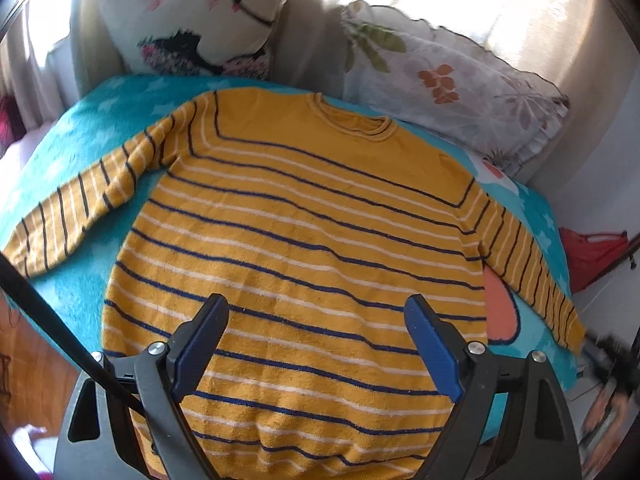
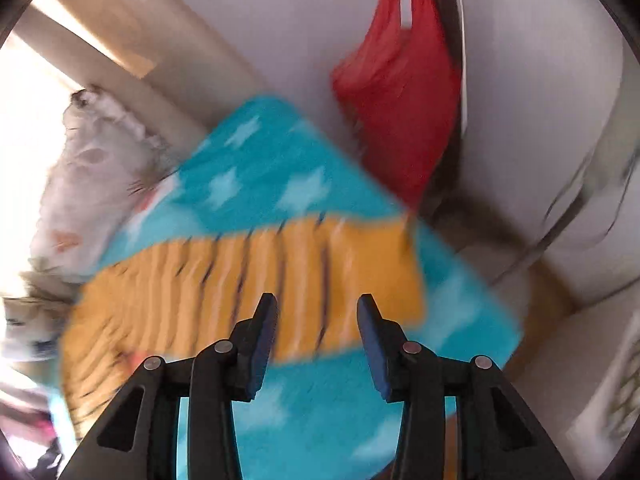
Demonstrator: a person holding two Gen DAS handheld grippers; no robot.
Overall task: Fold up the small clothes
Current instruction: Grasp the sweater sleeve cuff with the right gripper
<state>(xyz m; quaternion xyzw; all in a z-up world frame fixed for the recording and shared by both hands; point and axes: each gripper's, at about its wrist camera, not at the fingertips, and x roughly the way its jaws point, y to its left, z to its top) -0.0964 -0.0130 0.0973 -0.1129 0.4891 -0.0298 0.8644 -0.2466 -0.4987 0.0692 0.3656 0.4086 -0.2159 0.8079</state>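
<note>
Sweater: a yellow knit sweater (image 1: 296, 240) with dark blue and white stripes lies flat, front up, filling the centre of the left wrist view; neck toward the upper frame, hem at the bottom.
Sleeves: the left-of-frame sleeve (image 1: 68, 216) runs out to the left edge; the other sleeve (image 2: 248, 292) angles down to the lower right and crosses the middle of the blurred right wrist view.
Blanket: a turquoise blanket (image 1: 80, 136) with pale stars lies under the sweater.
Left gripper: the left gripper (image 1: 316, 344) hangs over the lower body of the sweater, jaws spread wide, nothing between them.
Right gripper: the right gripper (image 2: 317, 316) is above the sleeve near its cuff, jaws partly apart, gripping nothing.
Pillows: a bird-patterned pillow (image 1: 200, 12) upper left, a leaf-patterned pillow (image 1: 448, 92) upper right.
Red bag: a red bag (image 2: 400, 92) hangs at the upper right of the right wrist view.
</note>
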